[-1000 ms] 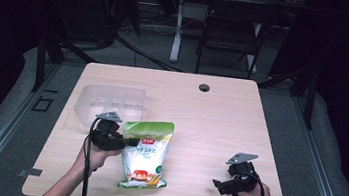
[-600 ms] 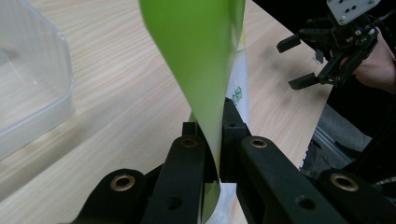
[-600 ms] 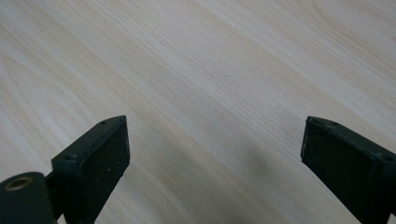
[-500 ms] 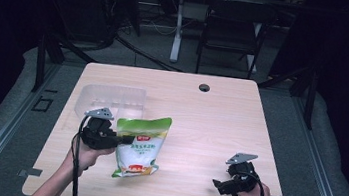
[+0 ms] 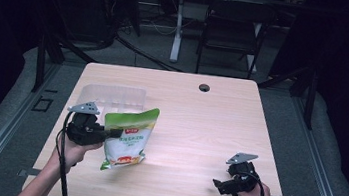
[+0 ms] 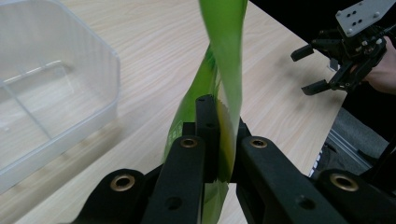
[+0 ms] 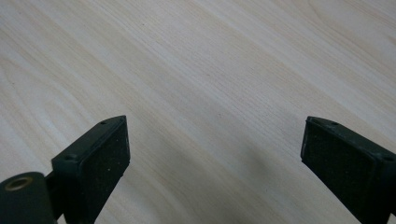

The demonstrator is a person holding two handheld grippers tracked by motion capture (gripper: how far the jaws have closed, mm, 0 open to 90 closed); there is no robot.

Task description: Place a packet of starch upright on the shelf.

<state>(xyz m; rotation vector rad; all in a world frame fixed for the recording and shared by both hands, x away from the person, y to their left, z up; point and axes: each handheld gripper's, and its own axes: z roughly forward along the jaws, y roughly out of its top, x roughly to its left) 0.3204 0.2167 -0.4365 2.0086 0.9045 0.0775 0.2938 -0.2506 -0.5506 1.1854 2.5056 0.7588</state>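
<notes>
A green and white snack bag (image 5: 129, 138) hangs tilted above the table's left half, lifted off the wood. My left gripper (image 5: 110, 132) is shut on the bag's left edge; in the left gripper view the green bag (image 6: 223, 60) stands edge-on between the closed jaws. A clear plastic bin (image 5: 110, 95) sits just behind the bag, and its rim (image 6: 112, 70) lies to the left of my left gripper (image 6: 215, 140). My right gripper (image 5: 218, 186) rests open near the table's front right, with bare wood between its pads (image 7: 100, 158).
The light wooden table (image 5: 199, 126) has a round cable hole (image 5: 204, 87) near its back edge. A black chair (image 5: 231, 32) and a desk leg stand beyond the table. The floor around is dark grey.
My left gripper has lifted the bag off the table and carried it to the left and back, toward the clear bin. The right gripper has stayed put.
</notes>
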